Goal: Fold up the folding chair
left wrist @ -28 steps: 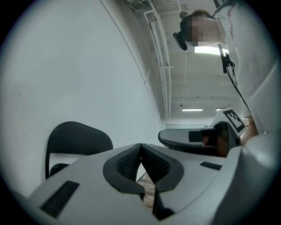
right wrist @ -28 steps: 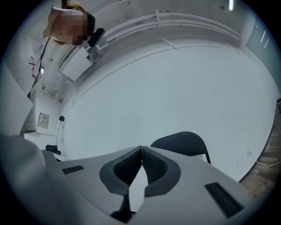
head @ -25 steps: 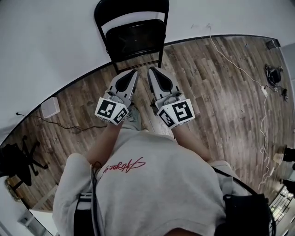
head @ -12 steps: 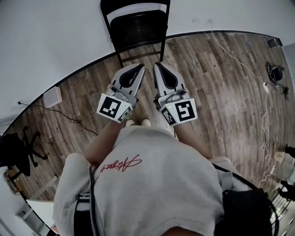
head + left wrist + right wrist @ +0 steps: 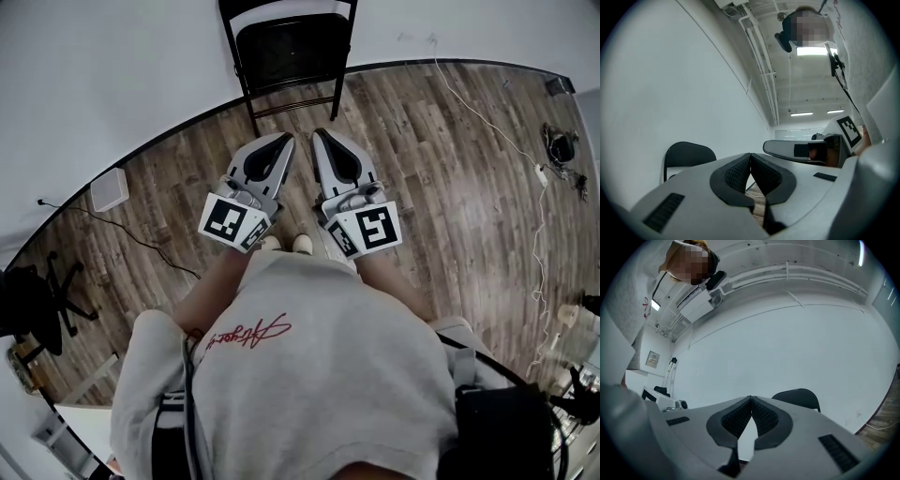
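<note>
Left claw [image 5: 284, 141]: jaws shut pad to pad, with nothing between them; held out roughly level, tip toward the chair.
Right claw [image 5: 321, 136]: jaws also pressed together and empty; just beside the left one and parallel to it, not touching.
Folding chair [image 5: 291, 47]: black and unfolded, seat down, backrest on the wall side; it stands straight ahead of both claw tips and apart from them, touched by neither.
Wall [image 5: 112, 75]: white, directly behind the chair, beyond the claws.
Floor [image 5: 441, 169]: wood planks, under the claws and the chair.
Shoes [image 5: 286, 244]: pale toes showing below, between the two marker cubes.
White box [image 5: 111, 189]: on the floor at the foot of the wall, well left of the left claw.
White cable [image 5: 487, 141]: trails over the floor, well right of the right claw.
</note>
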### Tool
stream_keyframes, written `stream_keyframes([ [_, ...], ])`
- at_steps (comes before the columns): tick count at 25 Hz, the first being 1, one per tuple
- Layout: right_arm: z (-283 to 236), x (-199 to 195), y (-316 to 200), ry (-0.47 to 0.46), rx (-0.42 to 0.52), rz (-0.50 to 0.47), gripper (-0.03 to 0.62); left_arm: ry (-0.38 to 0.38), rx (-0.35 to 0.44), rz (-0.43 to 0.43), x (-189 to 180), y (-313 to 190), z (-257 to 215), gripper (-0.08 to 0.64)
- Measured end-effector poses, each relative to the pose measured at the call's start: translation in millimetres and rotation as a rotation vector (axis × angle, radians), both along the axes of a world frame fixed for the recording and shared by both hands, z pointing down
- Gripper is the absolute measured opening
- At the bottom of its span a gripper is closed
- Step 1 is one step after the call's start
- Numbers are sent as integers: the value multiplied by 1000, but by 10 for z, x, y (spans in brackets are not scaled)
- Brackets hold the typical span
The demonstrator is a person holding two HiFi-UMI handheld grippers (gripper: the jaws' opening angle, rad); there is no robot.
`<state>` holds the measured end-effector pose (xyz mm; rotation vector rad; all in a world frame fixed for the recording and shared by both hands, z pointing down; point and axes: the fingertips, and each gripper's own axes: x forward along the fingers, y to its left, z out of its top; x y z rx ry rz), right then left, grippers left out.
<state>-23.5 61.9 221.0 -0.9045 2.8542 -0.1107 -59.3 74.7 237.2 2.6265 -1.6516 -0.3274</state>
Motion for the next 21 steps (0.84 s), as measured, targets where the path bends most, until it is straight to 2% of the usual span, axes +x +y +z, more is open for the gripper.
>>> stream_keyframes([
  [21,10,-23,199,7,-11,38,17,-6,42,76,89,189,-159,17],
])
